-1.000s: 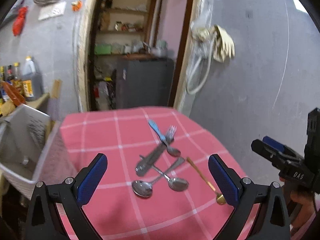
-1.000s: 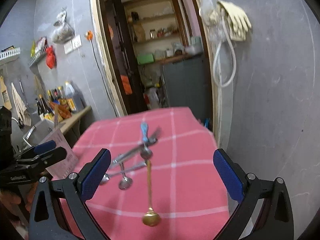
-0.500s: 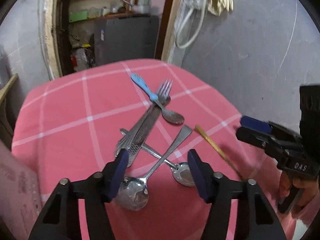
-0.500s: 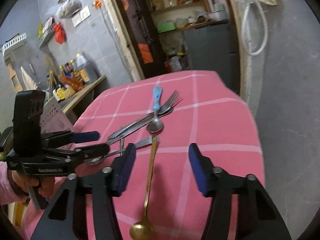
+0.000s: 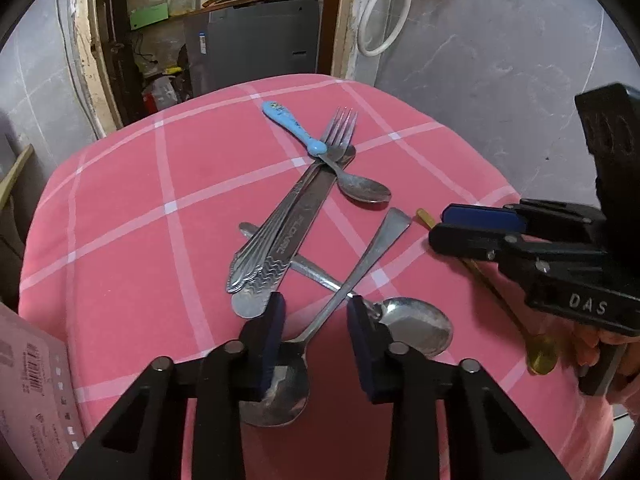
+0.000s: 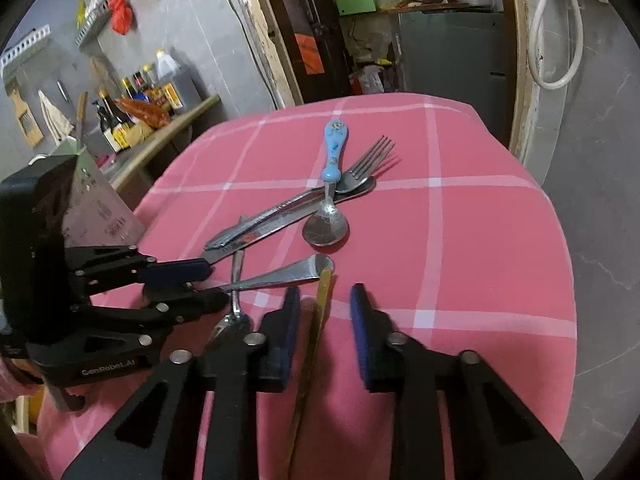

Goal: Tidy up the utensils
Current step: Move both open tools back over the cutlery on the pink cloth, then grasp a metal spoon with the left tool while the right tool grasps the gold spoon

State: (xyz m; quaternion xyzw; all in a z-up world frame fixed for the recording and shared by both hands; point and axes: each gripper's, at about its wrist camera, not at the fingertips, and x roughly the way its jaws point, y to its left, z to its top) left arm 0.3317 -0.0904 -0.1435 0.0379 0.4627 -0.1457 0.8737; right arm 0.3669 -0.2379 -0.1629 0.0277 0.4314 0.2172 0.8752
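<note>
Several utensils lie crossed on a pink checked tablecloth (image 5: 120, 208). My left gripper (image 5: 316, 312) is partly open, its jaws on either side of a steel spoon (image 5: 348, 280) just above the bowl. My right gripper (image 6: 325, 300) is partly open, its jaws on either side of a gold spoon's handle (image 6: 320, 312); that spoon's bowl shows in the left wrist view (image 5: 542, 356). A blue-handled spoon (image 5: 304, 136), a fork (image 5: 338, 128), a knife (image 5: 296, 232) and a second steel spoon (image 5: 416, 324) lie further out.
A perforated pink basket (image 5: 32, 396) stands at the table's left edge. The table's far edge meets a doorway with a grey cabinet (image 5: 256, 36). A grey wall (image 5: 500, 40) is close on the right. A counter with bottles (image 6: 132, 104) is at the left.
Both grippers have come down and forward to the table and narrowed their jaws, the left around the steel spoon, the right around the gold spoon's handle.
</note>
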